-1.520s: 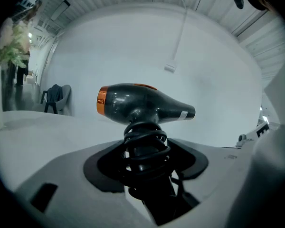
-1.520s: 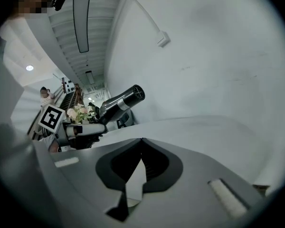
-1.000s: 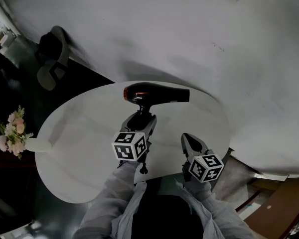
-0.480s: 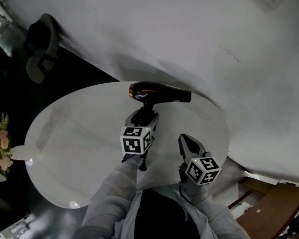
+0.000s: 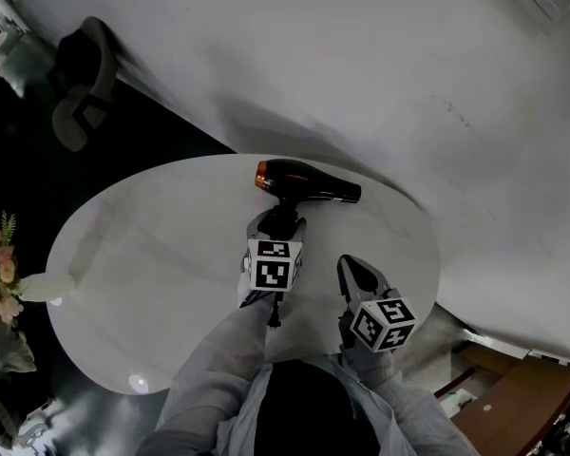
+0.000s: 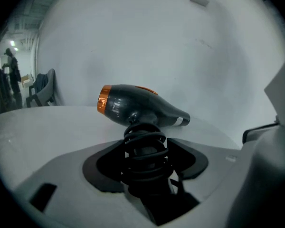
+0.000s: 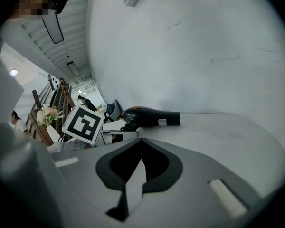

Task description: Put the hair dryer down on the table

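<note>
Lowering is the step in hand, judged from the task.

Head view: left gripper (image 5: 278, 224) is clamped on the handle of the hair dryer (image 5: 309, 183), over the far part of the white oval table (image 5: 152, 255), near the far edge. Can't tell if the barrel touches the top yet. Barrel's long axis runs left to right across the person. Orange back end is at the person's left, nozzle at the right and a bit nearer. Handle points back toward the person, into the jaws. Right gripper (image 5: 356, 272) sits beside the left one, apart from the dryer.

Left gripper view: jaws are closed on the handle, which has black cord coils (image 6: 145, 139) wound round it. Barrel lies crosswise to the jaws, orange end left and slightly higher, nozzle right and lower.

Right gripper view: jaw tips meet, nothing between them. Dryer shows ahead and to the left, nozzle to the right.

To do it well:
- Bring the dryer down slowly and level.
- Let barrel and handle both rest on the top before releasing.
- Stay clear of the far edge, since the round barrel could roll.
- Open the jaws wide and back out along the handle so the cord coils don't snag.
- Right gripper isn't needed.
</note>
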Available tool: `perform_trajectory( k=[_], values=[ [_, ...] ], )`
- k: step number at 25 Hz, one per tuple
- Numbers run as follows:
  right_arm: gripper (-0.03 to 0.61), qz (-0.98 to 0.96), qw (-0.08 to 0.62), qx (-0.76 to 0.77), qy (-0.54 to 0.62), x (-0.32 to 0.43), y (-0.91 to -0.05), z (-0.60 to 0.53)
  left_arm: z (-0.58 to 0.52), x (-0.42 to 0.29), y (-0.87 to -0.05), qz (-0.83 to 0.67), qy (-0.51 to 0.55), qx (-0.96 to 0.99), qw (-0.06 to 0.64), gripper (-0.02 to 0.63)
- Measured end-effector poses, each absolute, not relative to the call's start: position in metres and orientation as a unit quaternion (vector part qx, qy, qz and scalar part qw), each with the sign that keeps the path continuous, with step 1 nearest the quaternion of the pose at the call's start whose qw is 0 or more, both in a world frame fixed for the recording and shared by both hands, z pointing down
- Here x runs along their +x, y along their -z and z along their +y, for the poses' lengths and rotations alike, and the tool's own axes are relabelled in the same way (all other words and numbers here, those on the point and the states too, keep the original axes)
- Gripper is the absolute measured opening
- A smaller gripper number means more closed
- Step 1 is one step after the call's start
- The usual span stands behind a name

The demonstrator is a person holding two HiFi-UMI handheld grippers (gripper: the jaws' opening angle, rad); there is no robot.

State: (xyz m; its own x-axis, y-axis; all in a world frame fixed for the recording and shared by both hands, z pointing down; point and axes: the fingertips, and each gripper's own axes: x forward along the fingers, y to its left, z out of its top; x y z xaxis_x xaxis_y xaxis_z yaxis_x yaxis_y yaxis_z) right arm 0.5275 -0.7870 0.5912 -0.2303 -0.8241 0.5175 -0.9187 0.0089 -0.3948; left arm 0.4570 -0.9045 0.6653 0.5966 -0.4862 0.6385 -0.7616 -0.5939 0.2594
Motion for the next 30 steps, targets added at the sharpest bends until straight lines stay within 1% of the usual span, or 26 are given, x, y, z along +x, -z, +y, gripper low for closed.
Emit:
perform_trajectory(
  k=[5,8,9,12,17,24,28,30],
  values=[
    [0.014,-0.708,0.073,0.613,-0.342,0.526,-0.592,-0.784,-0.905,0.462,-0.663,-0.359,-0.257,0.864,0.240,0.292],
    [0.013,-0.710,0.072,0.612,-0.340,0.524,-0.589,-0.783,-0.911,0.459,-0.645,-0.357,-0.237,0.876,0.222,0.390],
    [0.014,-0.711,0.072,0.612,-0.339,0.523,-0.587,-0.783,-0.911,0.456,-0.641,-0.357,-0.234,0.877,0.222,0.411],
    [0.012,-0.717,0.070,0.610,-0.331,0.519,-0.579,-0.780,-0.907,0.438,-0.630,-0.363,-0.231,0.875,0.223,0.416],
    [0.014,-0.736,0.068,0.598,-0.310,0.497,-0.562,-0.772,-0.887,0.392,-0.598,-0.378,-0.195,0.875,0.229,0.379],
    [0.013,-0.759,0.059,0.593,-0.263,0.457,-0.526,-0.741,-0.840,0.312,-0.556,-0.408,-0.155,0.872,0.221,0.318],
    [0.014,-0.763,0.047,0.596,-0.244,0.438,-0.512,-0.716,-0.803,0.273,-0.533,-0.418,-0.134,0.872,0.216,0.256],
    [0.013,-0.766,0.044,0.597,-0.234,0.429,-0.504,-0.703,-0.782,0.253,-0.524,-0.427,-0.122,0.870,0.215,0.215]
  ],
)
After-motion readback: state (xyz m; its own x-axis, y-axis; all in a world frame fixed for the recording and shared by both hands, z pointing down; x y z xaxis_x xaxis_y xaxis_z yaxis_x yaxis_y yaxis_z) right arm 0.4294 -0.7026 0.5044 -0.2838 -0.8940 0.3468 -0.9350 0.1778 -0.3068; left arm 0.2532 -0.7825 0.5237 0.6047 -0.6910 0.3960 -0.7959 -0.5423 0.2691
